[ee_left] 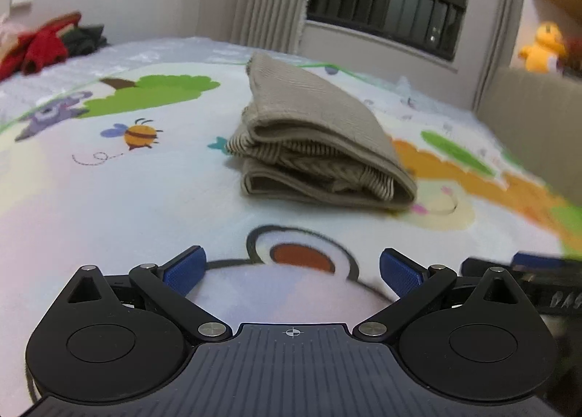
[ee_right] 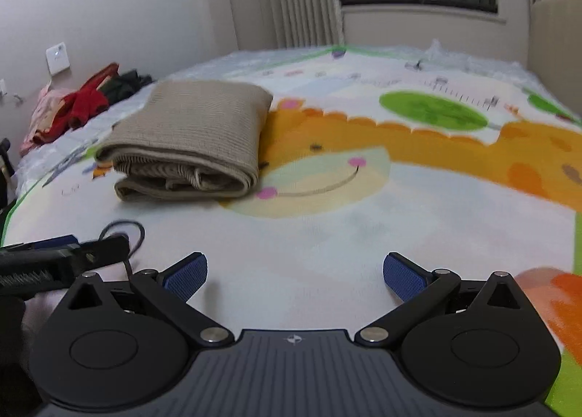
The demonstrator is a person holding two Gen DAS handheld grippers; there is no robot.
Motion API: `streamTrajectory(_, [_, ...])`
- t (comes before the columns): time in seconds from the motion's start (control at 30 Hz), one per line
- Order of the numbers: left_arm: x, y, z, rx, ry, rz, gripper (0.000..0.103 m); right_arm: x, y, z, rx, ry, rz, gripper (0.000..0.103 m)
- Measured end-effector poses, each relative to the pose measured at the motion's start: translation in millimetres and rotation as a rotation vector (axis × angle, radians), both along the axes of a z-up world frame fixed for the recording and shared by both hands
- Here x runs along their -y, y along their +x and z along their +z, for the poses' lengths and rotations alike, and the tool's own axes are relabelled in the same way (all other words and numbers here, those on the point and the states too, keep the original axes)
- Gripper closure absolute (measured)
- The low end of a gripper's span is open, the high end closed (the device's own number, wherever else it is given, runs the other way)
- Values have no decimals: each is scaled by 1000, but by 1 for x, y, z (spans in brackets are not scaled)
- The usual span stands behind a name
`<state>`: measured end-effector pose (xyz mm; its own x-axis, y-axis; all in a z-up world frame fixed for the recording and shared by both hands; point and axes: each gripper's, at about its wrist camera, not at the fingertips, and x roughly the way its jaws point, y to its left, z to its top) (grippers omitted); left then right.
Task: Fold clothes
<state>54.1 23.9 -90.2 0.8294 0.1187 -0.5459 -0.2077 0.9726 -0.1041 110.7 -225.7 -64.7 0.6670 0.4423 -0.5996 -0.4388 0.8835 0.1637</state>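
Note:
A beige ribbed garment (ee_left: 316,137) lies folded in a compact stack on the cartoon-print play mat (ee_left: 109,199). It also shows in the right wrist view (ee_right: 196,140), left of centre. My left gripper (ee_left: 293,271) is open and empty, low over the mat, a short way in front of the garment. My right gripper (ee_right: 294,275) is open and empty, to the right of the garment and nearer than it. The right gripper's tip shows at the left view's right edge (ee_left: 527,271); the left gripper shows at the right view's left edge (ee_right: 62,257).
A pile of red, pink and dark clothes (ee_left: 43,42) lies at the mat's far left by the wall; it also shows in the right wrist view (ee_right: 80,104). A beige sofa or headboard (ee_left: 538,119) with a yellow plush toy (ee_left: 545,48) borders the right. Curtain and window stand behind.

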Motion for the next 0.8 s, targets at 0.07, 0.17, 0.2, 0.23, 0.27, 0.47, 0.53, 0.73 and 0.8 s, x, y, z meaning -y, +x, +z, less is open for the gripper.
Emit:
streamTrajectory(0.07, [6,-1,-2,11,40,10,0,-1,0,-2,0,-10,3,0])
streamTrajectory(0.17, [0,-1,-2,15,6,9,0,-4,-4,-4,25,-29,0,0])
streamTrajectory(0.2, [-1,-2,-2,19,-3,10,0,-4,-6,-4,31,-30,-2,0])
streamTrajectory(0.23, [-1,-1,-2,19,2,11,0,-3,-6,-4,34,-27,-4,0])
streamTrajectory(0.27, [1,-1,-3,18,9,11,0,-2,-6,-4,33,-19,-5,0])
streamTrajectory(0.47, [1,-1,-4,23,15,10,0,8,-5,-3,27,45,-18,0])
streamTrajectory(0.53, [1,-1,-4,24,15,9,0,9,-4,-3,23,55,-21,0])
streamTrajectory(0.73, [1,-1,-5,25,17,9,0,8,-5,-4,23,53,-24,0])
streamTrajectory(0.8, [1,-1,-5,26,17,9,0,8,-5,-4,24,51,-25,0])
